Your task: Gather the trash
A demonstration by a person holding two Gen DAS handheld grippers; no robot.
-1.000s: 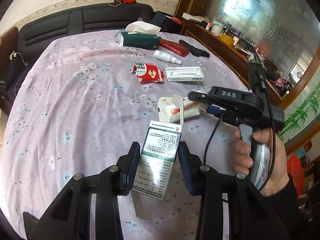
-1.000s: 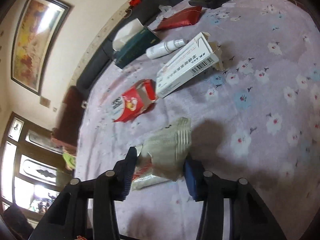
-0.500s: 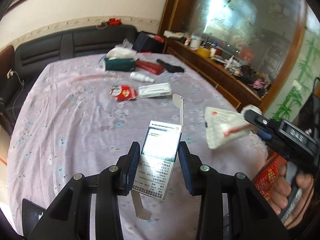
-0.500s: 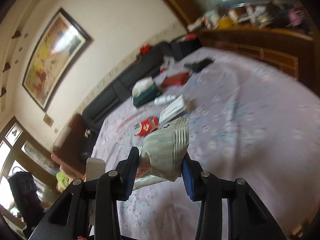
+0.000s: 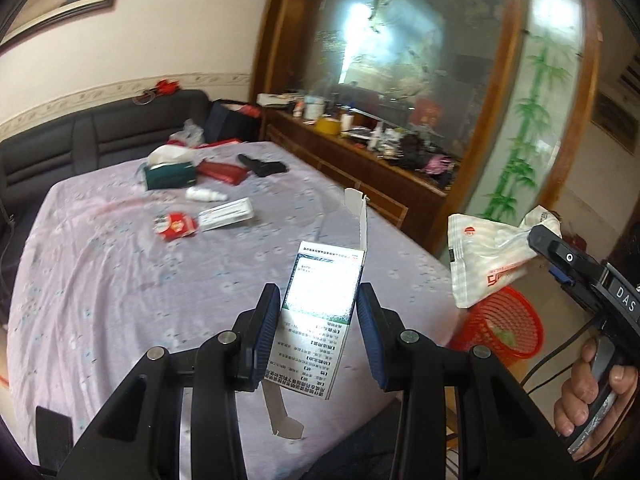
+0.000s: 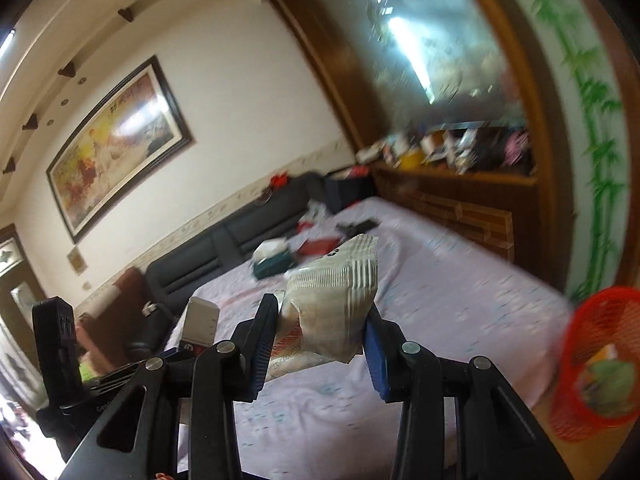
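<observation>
My left gripper (image 5: 317, 320) is shut on a white medicine box (image 5: 324, 280) with green print and open end flaps, held above the lilac tablecloth (image 5: 120, 280). My right gripper (image 6: 322, 320) is shut on a crumpled white packet (image 6: 336, 304) with red print. In the left wrist view the packet (image 5: 484, 256) hangs from the right gripper (image 5: 538, 236) past the table's right edge, above a red mesh basket (image 5: 508, 328) on the floor. A hand (image 5: 588, 396) grips its handle. The basket (image 6: 600, 320) holds some scraps.
Farther back on the table lie a red wrapper (image 5: 176, 225), a long white box (image 5: 226, 214), a white bottle (image 5: 202, 195), a green tissue box (image 5: 170, 174), a red pack (image 5: 220, 172) and a black item (image 5: 262, 166). A black sofa (image 5: 100, 136) stands behind, a cluttered wooden sideboard (image 5: 360, 160) to the right.
Both grippers have risen from the table and swung right with their loads. The packet left the tablecloth and now hangs beyond the table edge. The red basket has come into view.
</observation>
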